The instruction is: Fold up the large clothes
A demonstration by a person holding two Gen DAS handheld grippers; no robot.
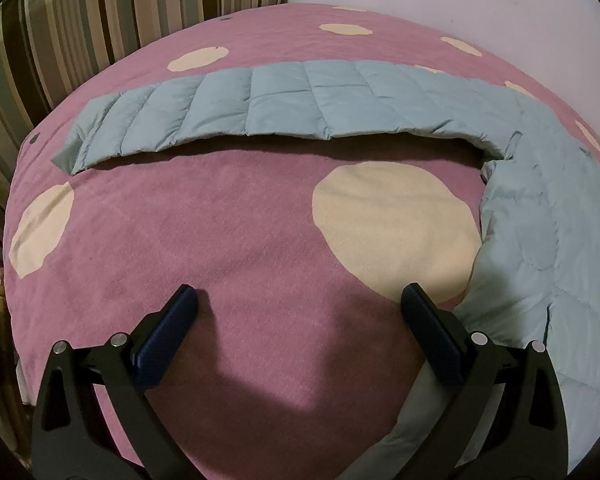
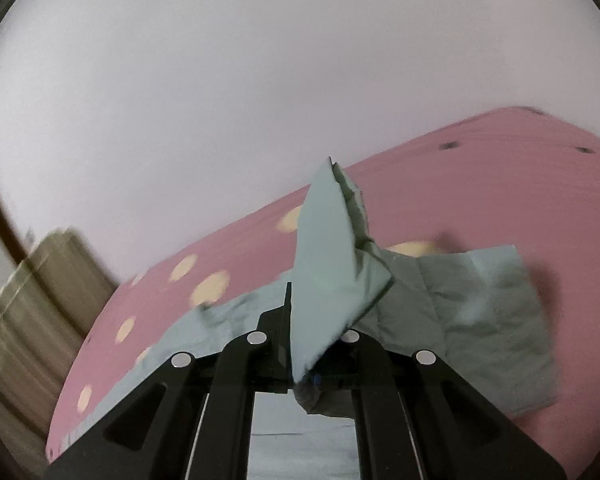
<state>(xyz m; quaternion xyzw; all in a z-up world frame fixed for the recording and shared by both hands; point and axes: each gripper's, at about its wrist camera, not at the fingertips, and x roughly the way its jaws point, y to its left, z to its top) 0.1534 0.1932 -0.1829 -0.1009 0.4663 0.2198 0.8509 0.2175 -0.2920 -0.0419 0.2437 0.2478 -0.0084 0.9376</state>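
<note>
Right claw pinching jacket fold; left claw spread over bed.
Bed (image 1: pixel 228 240) has a pink dotted cover; the blue quilted jacket (image 1: pixel 300 104) lies across it, one sleeve stretched flat, body cut off at the right edge. Left claw (image 1: pixel 300 300) is spread wide, holding nothing, its right finger just beside the jacket edge. Right claw (image 2: pixel 300 360) is pressed together on a raised jacket fold, its far finger hidden; that view is motion-blurred.

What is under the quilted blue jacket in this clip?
The jacket lies on a pink blanket with cream spots, its sleeve stretched across. Anything beneath the fabric itself is covered. The right gripper pinches one lifted part.
</note>
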